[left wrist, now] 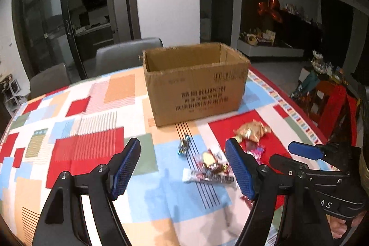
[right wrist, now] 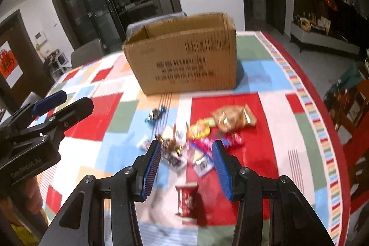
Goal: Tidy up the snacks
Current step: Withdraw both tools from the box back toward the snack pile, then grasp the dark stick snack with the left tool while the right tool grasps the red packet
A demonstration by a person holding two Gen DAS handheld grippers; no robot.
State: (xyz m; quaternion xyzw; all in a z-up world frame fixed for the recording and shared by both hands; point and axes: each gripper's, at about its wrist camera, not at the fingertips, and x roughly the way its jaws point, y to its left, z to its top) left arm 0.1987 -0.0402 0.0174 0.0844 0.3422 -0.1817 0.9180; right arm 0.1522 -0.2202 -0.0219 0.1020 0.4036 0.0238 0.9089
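Left wrist view: your left gripper (left wrist: 183, 161) hangs released and empty over the table (left wrist: 96, 144); the snacks (left wrist: 211, 165) lie mid-table, the box (left wrist: 196, 84) toward its far edge.
Right wrist view: your right gripper (right wrist: 186, 161) is spread, empty, above the snacks (right wrist: 198, 130).
Risk: overlapping wrappers may let you pinch two, or slip.

Brown box (left wrist: 196, 87), multicolour-check cloth (left wrist: 92, 130).

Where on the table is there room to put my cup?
Bare patterned tablecloth lies left of the brown cardboard box and the small blue foil candy. It is crowded in front of the box, where mixed snack wrappers pile by the gold bag.
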